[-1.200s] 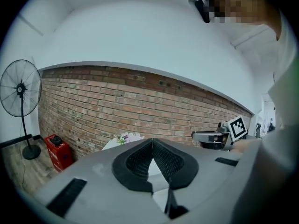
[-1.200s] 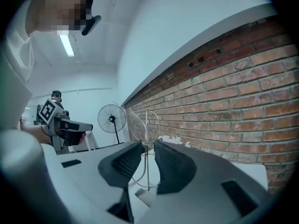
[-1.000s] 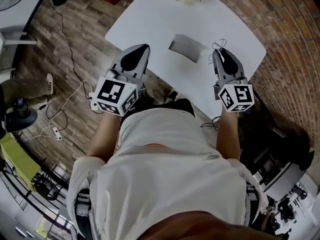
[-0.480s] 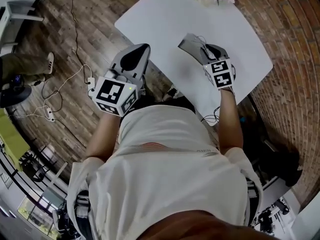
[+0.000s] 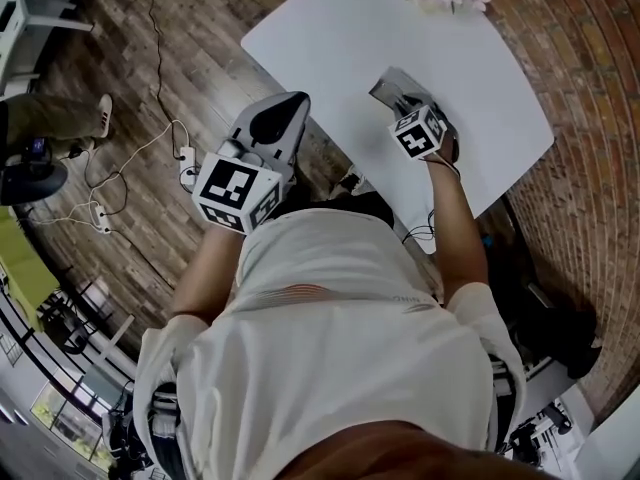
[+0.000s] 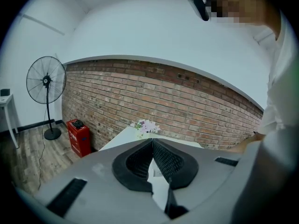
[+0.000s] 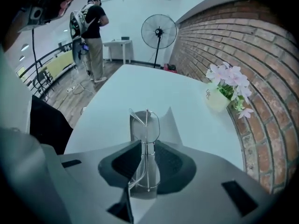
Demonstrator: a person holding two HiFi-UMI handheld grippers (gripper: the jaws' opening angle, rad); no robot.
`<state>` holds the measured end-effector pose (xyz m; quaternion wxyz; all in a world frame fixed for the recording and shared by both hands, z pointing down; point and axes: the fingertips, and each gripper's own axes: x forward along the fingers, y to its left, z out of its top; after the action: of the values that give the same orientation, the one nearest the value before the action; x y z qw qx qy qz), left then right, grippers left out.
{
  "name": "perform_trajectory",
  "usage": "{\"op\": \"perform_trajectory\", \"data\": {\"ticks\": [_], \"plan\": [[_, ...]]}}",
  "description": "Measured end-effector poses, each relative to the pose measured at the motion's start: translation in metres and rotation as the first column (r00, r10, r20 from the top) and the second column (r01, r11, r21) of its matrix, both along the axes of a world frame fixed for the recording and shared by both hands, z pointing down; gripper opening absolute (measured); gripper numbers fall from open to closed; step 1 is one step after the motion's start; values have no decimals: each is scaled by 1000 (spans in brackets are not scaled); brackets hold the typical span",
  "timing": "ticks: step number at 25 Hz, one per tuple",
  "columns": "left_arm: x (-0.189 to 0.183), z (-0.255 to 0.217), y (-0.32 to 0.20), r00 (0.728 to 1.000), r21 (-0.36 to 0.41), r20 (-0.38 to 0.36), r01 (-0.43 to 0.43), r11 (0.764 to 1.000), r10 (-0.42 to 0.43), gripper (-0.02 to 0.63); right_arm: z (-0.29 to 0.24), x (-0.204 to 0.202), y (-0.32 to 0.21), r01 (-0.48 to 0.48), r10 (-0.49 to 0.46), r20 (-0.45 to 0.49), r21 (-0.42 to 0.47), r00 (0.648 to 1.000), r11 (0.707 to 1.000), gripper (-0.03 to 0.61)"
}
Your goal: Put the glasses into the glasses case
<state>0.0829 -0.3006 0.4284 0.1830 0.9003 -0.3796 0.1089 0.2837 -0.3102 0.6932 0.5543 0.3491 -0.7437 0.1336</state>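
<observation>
Glasses, one pair, right claw; one case

No word, brand or number can be read anywhere. In the head view, the marker cube left of centre and the smaller marker cube right of centre carry only black-and-white square patterns, not letters. In the right gripper view, the pale flower pot at the upper right of the tabletop bears a small dark mark, too small to read. The red box at the lower left of the left gripper view is too small to show any print.
</observation>
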Motion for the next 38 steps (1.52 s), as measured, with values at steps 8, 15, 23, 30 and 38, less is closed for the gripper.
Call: {"op": "perform_trajectory", "data": {"ticks": [8,15,23,30,38], "plan": [[-10,1,1,1000,-7,-4,-4,1000,4,14,18,0,0,5,-10,-58,-77,998,997,143],[-13,-4,1,1000,2,-24,-18,1000,18,14,-4,0,1,-48,48,-10,-24,999,999,179],[2,-28,-2,993,67,-67,-96,993,100,14,-144,3,0,-337,256,316,234,914,912,110],[24,-61,-11,975,160,-107,-175,972,193,14,-267,11,12,-490,241,506,446,828,749,81],[40,-95,-10,959,245,-129,-215,945,252,14,-356,29,65,-660,182,686,540,705,521,52]]}}
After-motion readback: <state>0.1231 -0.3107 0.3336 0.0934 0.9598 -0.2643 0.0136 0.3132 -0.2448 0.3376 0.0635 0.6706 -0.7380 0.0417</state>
